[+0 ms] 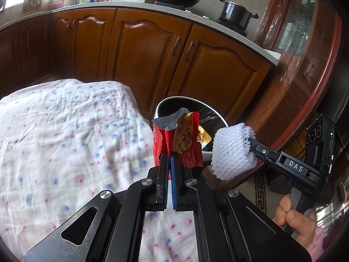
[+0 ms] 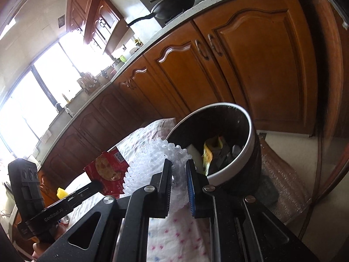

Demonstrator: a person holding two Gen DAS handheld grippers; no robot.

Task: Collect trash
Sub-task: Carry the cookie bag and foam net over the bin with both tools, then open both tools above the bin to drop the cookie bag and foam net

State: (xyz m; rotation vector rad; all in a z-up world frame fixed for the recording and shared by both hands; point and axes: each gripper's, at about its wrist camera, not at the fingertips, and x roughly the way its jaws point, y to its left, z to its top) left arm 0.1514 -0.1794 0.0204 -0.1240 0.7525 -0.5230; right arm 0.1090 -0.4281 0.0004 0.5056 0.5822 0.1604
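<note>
The left gripper [image 1: 169,159] is clamped on a red snack wrapper [image 1: 183,139], and the right gripper [image 2: 178,170] pinches a white foam net [image 2: 161,155]. Both hang near the trash bin [image 2: 250,131], just past the cloth-covered table [image 1: 65,131]. Released short of the rim, the light pieces could drift onto the floor.

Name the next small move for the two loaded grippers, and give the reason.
Probably carry the right gripper forward until the white foam net hangs over the trash bin, then open. It looks nearer the bin's open mouth than the left gripper, which pinches the red snack wrapper.
</note>
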